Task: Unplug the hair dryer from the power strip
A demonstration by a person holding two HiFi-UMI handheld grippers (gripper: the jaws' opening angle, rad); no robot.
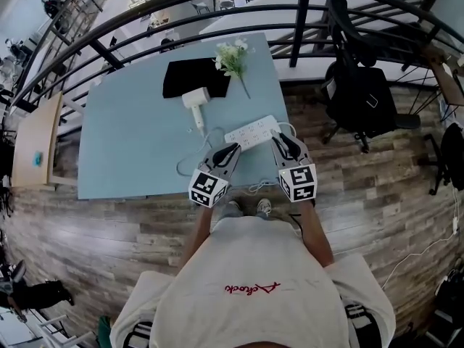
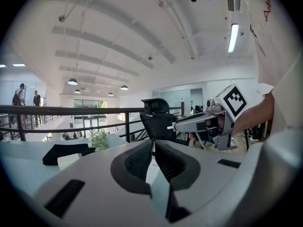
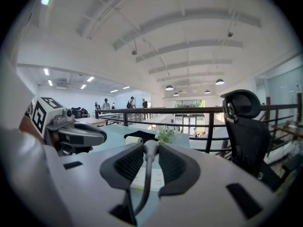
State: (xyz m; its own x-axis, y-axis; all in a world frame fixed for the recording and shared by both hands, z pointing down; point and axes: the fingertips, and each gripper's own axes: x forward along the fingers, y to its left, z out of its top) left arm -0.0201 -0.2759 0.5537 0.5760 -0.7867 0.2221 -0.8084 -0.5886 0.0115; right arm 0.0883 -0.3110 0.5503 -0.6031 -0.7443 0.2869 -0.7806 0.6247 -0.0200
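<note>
Seemingly done: right tongs (image 3: 151, 146) clamp the plug (image 3: 150, 151), clear of the power strip (image 1: 252, 133); left tongs (image 2: 153, 145) closed, empty; hair dryer (image 1: 196, 98) at the strip's ten o'clock.

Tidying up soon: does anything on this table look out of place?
Mildly: a white cord seems to loop over the table's near edge, and the flowers lie loose at the black cloth's corner.
</note>
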